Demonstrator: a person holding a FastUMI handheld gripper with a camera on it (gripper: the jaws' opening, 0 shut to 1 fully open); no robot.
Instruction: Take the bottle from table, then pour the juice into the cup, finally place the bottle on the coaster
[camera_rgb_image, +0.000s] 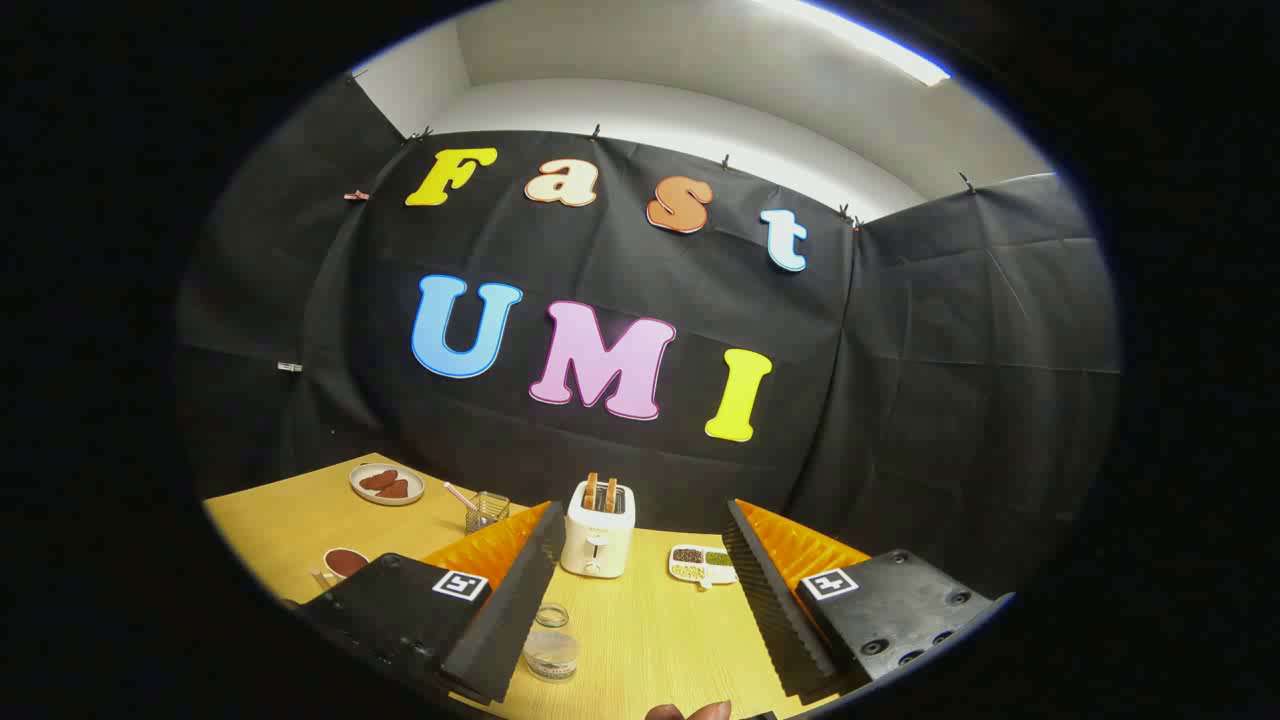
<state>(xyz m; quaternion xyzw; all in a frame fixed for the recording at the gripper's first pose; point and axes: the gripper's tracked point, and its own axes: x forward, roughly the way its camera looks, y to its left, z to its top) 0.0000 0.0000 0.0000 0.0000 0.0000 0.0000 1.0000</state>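
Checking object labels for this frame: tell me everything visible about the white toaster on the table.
The white toaster is a small boxy two-slot unit with a smooth, plastic-looking shell. It stands upright on the yellow wooden table, ahead of the open gripper and framed between its fingers, which do not touch it. Two brown toast slices stick up from its slots. A lever and a knob show on its near end. The divided white snack tray lies beside it, apart.

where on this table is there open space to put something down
Bare wood lies between the open gripper fingers, bordered by the toaster ahead, the clear cup at one finger and the divided snack dish by the other. More lies between the plate and bowl. It is crowded around the toaster and glass holder.
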